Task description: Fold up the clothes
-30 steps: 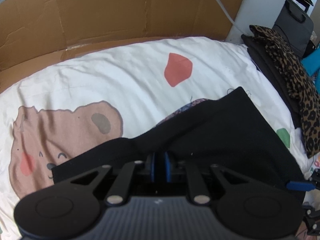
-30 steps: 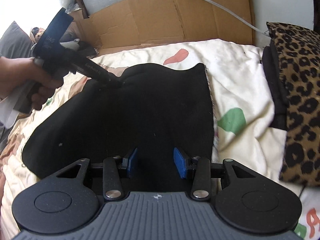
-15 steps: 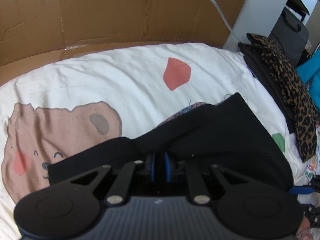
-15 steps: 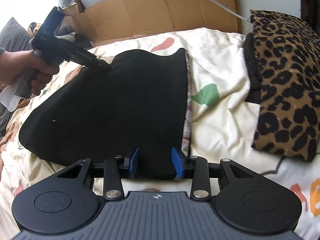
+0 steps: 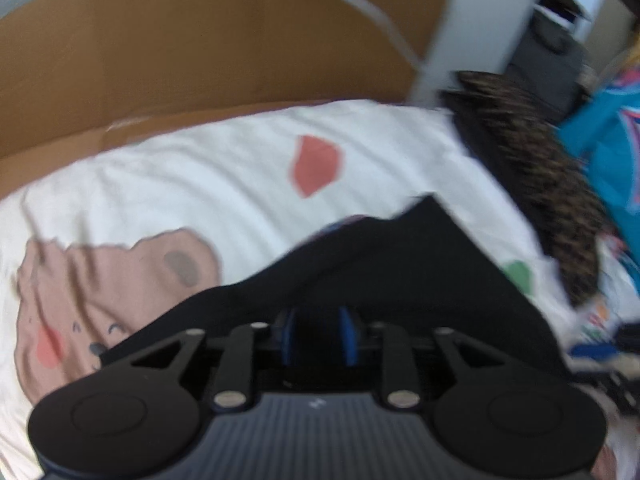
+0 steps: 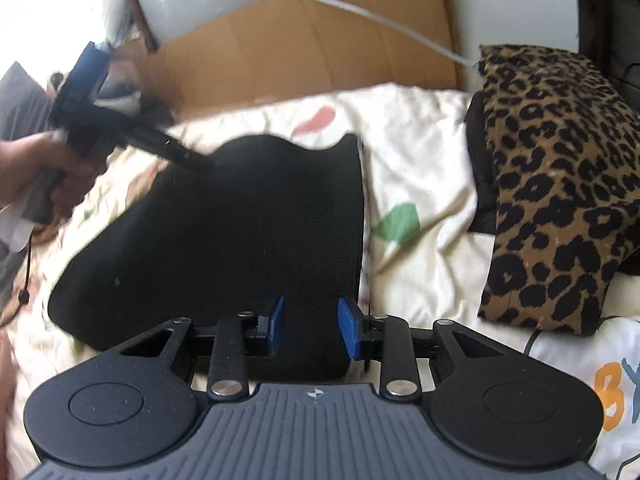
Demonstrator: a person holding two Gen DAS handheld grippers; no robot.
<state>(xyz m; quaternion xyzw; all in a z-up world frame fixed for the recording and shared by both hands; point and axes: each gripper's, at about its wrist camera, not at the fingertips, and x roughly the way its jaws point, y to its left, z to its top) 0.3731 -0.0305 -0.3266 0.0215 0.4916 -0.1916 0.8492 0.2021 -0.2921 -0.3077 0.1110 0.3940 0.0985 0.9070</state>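
Observation:
A black garment (image 6: 240, 240) lies folded flat on the printed bedsheet (image 6: 420, 152). My right gripper (image 6: 311, 328) is open at the garment's near edge, a blue pad on either side of the cloth. At the far left edge, my left gripper (image 6: 202, 163) is held by a hand (image 6: 36, 172), with its tip touching the cloth. In the blurred left wrist view, the left gripper (image 5: 318, 332) has its blue pads parted, with black garment (image 5: 420, 272) between and beyond them.
A folded leopard-print garment (image 6: 552, 184) on dark cloth lies along the right side of the bed. Cardboard (image 6: 304, 48) with a white cable lines the far edge. A bear print (image 5: 100, 300) marks the sheet on the left. Teal fabric (image 5: 600, 152) is at the far right.
The left gripper's pads, shut on the garment's edge before, now stand apart. The left view has swung and blurred. The right gripper has shifted slightly forward over the near edge.

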